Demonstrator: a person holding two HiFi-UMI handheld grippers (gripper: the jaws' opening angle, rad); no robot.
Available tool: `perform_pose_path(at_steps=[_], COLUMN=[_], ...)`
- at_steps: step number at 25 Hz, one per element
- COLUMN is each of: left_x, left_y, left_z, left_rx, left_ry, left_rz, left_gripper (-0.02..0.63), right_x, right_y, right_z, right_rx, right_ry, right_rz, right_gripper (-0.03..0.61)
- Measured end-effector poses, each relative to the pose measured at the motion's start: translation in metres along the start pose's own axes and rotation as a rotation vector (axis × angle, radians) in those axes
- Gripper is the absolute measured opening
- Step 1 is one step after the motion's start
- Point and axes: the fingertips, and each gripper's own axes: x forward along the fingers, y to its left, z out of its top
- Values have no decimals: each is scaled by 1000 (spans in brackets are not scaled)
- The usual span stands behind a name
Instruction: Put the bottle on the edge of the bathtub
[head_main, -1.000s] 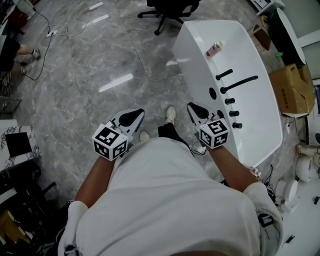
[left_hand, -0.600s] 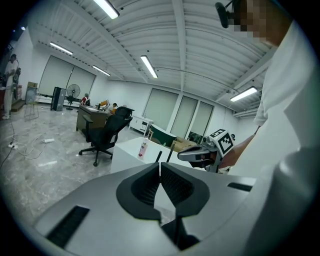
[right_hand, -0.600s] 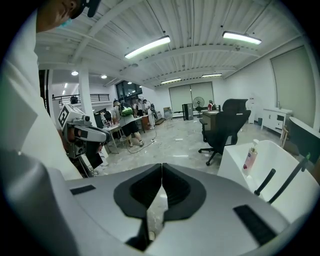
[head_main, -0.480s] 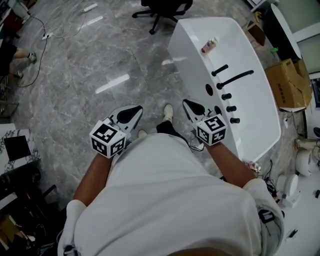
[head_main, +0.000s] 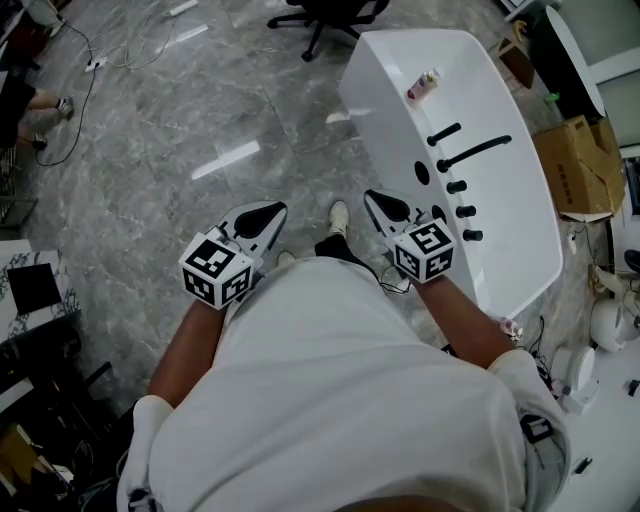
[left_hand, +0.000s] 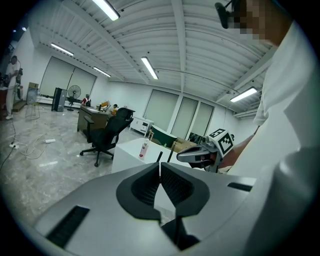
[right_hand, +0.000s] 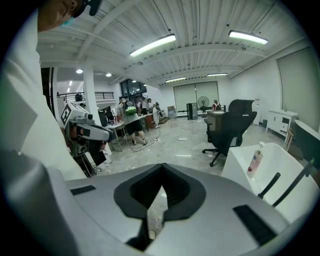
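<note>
Close below the person, a shoe (head_main: 340, 215) stood on the grey marble floor (head_main: 180, 130) between the two claws. Just to the right lay the white tub (head_main: 525, 255), with black taps (head_main: 462, 185) and a black spout (head_main: 478, 152) set along its middle. Past those, the bottle (head_main: 425, 85) stood upright on the tub's rim at the far end, well apart from both claws, with nothing between it and them but the fittings. A cardboard box (head_main: 575, 165) sat beside the tub's right side, a black office chair (head_main: 335, 15) beyond its far end, and cables (head_main: 75, 45) trailed on the floor far left. Both forearms were bent in against the white shirt. The left claw (head_main: 268, 210) and the right claw (head_main: 378, 202) pointed forward at chest level, each clenched on nothing.
</note>
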Motion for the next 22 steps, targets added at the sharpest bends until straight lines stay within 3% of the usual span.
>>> perform_pose_path(at_steps=[13, 22], left_x=[-5, 23], left_y=[3, 4], left_z=[-4, -4], left_rx=[-19, -25], left_ry=[1, 30], left_rz=[13, 3], left_gripper=[25, 25], right_x=[5, 2], right_y=[-1, -45], right_z=[-1, -3], right_rx=[-1, 20], right_ry=[7, -1], right_rz=[4, -41], right_gripper=[8, 8])
